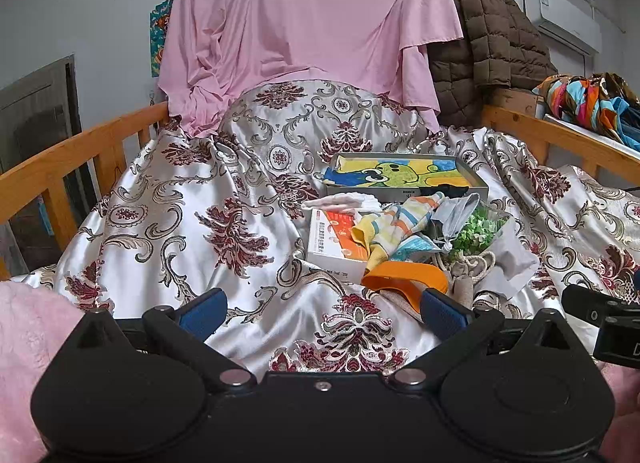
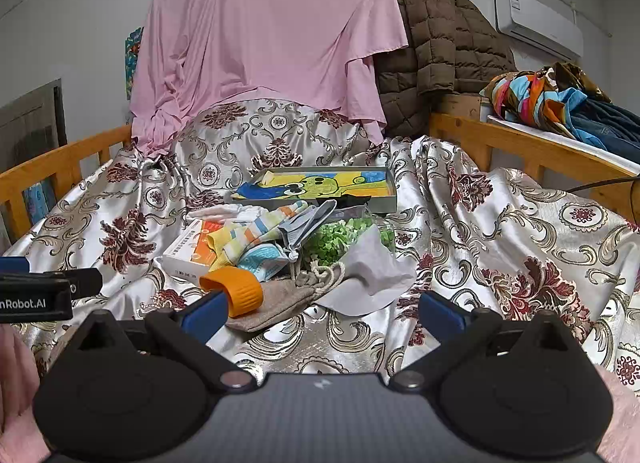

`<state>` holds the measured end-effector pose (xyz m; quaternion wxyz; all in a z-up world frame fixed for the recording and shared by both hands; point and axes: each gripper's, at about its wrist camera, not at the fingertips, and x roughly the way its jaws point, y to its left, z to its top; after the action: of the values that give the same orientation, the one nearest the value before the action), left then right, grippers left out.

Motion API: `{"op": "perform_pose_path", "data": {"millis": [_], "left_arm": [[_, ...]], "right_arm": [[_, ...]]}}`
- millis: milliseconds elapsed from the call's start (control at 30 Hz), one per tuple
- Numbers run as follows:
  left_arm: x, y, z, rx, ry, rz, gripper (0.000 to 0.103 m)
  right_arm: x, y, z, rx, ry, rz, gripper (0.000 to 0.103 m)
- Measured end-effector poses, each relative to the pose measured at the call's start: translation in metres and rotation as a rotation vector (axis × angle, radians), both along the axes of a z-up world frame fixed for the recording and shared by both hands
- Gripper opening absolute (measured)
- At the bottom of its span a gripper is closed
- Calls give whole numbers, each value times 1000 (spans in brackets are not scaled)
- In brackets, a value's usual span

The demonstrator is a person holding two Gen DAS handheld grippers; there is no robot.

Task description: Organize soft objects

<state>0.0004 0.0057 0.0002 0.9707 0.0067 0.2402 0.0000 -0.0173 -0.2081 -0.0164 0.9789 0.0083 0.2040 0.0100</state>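
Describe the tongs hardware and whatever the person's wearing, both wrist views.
Both tongs match: matte black bodies with rounded lobes, silver pivot bolts and blue textured fingertip pads. The left tongs appear in the right view as a black block with white "nRobot.AI" lettering. Fluffy pink sleeves frame the edges. No cables visible on them.

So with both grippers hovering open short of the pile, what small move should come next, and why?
Probably ease the right gripper forward to the striped yellow, orange and blue sock lying on top of the pile. Both it and the left gripper stand wide open and empty, and the sock looks uncovered.
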Motion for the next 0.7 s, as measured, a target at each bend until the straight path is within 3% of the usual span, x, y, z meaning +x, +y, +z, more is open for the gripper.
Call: {"op": "perform_pose_path", "data": {"millis": [700], "left_arm": [[0,0,1,3,-2,0,102]], "right_arm": [[0,0,0,-3,-1,0,103]]}}
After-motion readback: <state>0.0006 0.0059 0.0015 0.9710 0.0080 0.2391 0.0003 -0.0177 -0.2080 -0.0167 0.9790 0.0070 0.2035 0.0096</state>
